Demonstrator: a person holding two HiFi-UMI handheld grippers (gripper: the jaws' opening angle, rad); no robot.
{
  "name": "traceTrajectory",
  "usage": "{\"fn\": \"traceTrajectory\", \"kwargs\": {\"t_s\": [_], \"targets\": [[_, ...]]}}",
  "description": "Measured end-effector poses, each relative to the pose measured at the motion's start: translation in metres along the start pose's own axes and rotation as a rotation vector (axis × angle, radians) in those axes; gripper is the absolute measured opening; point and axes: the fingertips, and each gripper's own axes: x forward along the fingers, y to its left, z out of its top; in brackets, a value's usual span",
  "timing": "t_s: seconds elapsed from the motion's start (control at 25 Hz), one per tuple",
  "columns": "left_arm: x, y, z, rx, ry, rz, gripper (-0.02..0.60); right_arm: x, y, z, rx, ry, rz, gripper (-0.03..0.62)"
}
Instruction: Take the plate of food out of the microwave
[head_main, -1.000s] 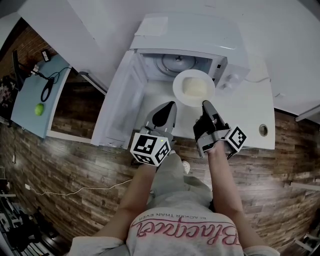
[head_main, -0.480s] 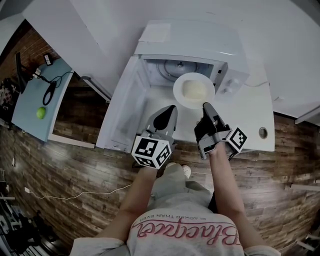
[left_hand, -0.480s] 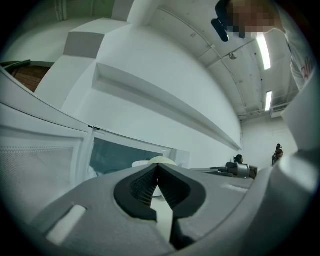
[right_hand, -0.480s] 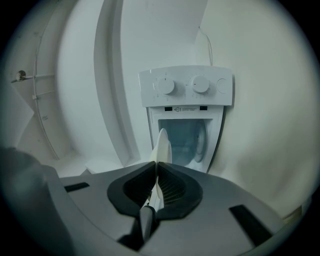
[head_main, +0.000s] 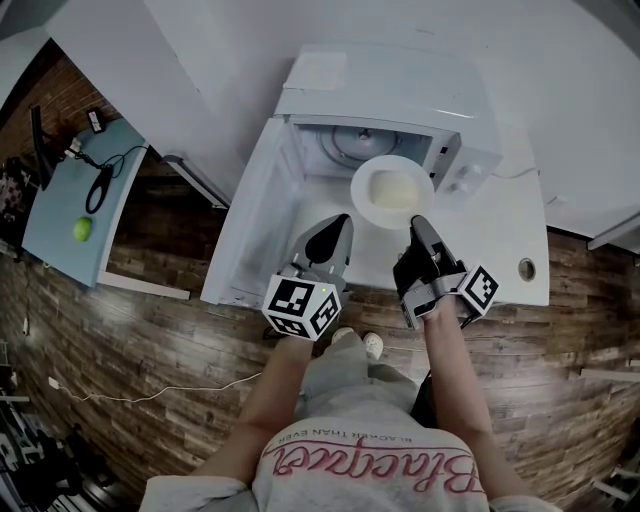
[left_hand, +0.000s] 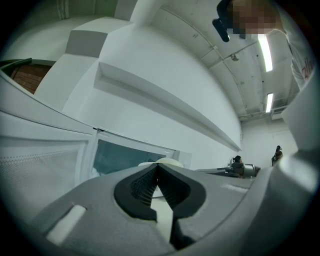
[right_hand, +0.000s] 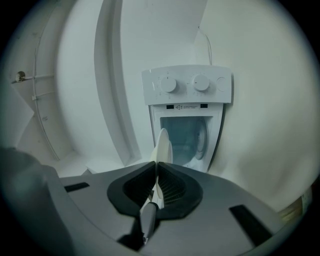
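Note:
A white microwave (head_main: 390, 95) stands on a white counter with its door (head_main: 250, 215) swung open to the left. A white plate (head_main: 392, 190) with pale food on it hangs level at the mouth of the oven, mostly outside it. My right gripper (head_main: 414, 221) is shut on the plate's near rim. In the right gripper view the plate (right_hand: 163, 146) runs edge-on between the pads (right_hand: 172, 189), with the microwave's dials and cavity (right_hand: 187, 132) behind. My left gripper (head_main: 340, 222) sits to the plate's left, shut and empty; in the left gripper view, past its tips (left_hand: 157, 167), the plate (left_hand: 167, 162) shows.
The white counter (head_main: 510, 225) has a round cable hole (head_main: 526, 262) at the right. A pale blue table (head_main: 65, 200) with a green ball (head_main: 80, 229) and a black cable stands far left. Wooden floor lies below, and the person's legs are close to the counter's front edge.
The plate and my right gripper have come slightly toward the person, a little further out of the microwave. The left gripper stays beside it.

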Motion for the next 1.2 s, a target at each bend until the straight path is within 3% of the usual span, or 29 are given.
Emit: {"fn": "traceTrajectory", "kwargs": {"t_s": [0.8,1.2], "targets": [[0.012,0.002,0.047,0.004,-0.049,-0.035,0.005,0.003,0.05,0.008,-0.045,-0.001,0.021,0.023],[0.012,0.003,0.066,0.004,-0.084,-0.032,0.005,0.01,0.08,0.006,-0.059,0.001,0.074,0.025]]}}
